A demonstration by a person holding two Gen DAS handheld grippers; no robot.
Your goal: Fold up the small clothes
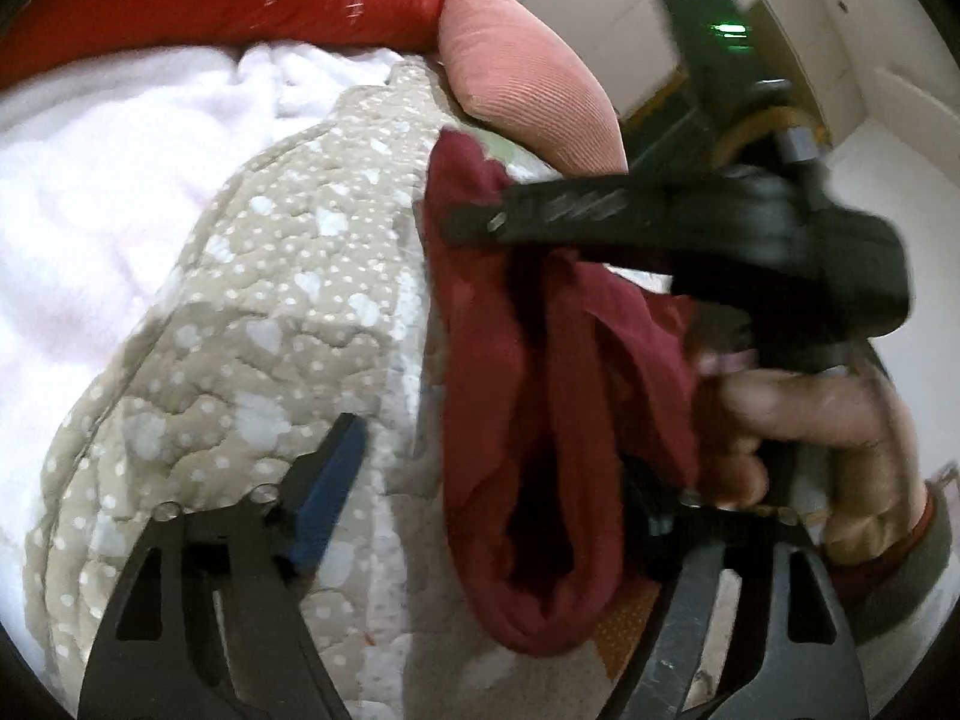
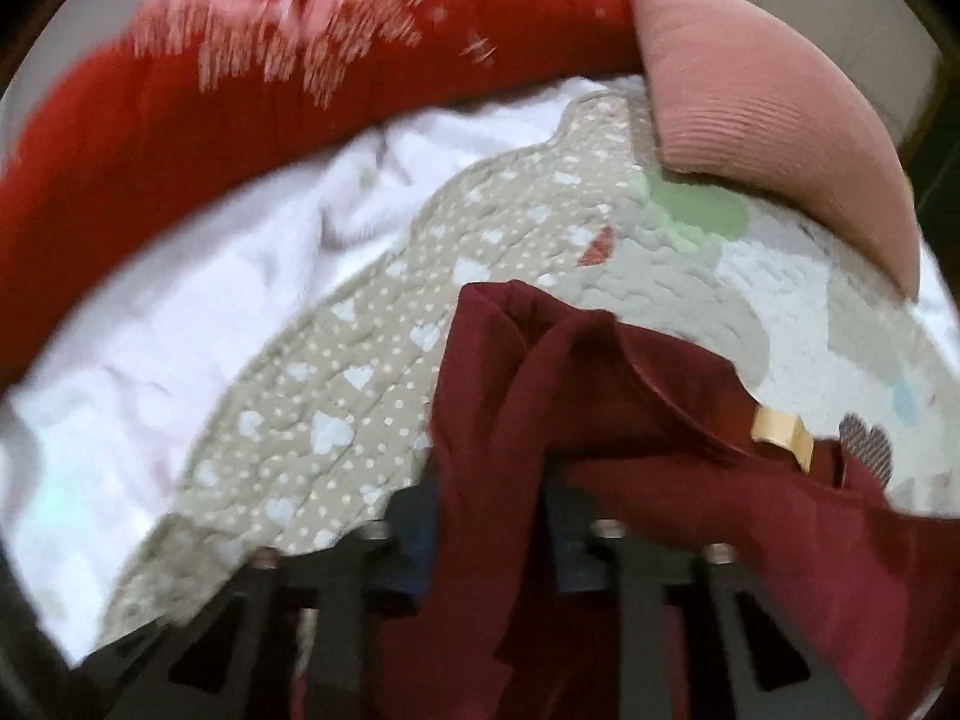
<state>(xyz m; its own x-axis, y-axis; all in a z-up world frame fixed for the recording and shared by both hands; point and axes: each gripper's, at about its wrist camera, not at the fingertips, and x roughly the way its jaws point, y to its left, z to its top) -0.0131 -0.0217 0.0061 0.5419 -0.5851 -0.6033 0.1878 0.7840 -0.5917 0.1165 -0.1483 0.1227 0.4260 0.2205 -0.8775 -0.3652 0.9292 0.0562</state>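
Note:
A small dark red garment (image 1: 528, 420) hangs bunched above a beige quilted mat with white dots and hearts (image 1: 252, 324). In the left wrist view the right gripper (image 1: 474, 222) comes in from the right, shut on the garment's upper edge, a hand behind it. My left gripper (image 1: 492, 504) is open, one finger with a blue pad (image 1: 327, 498) at the left, the other finger behind the cloth. In the right wrist view the garment (image 2: 600, 420), with a tan label (image 2: 780, 429), is pinched between the right gripper (image 2: 492, 534) fingers over the mat (image 2: 336, 384).
A white fluffy blanket (image 1: 102, 192) lies left of the mat. A red patterned bolster (image 2: 180, 120) runs along the back. A pink ribbed cushion (image 2: 768, 138) sits at the back right. A white wall and door (image 1: 870, 60) show at the far right.

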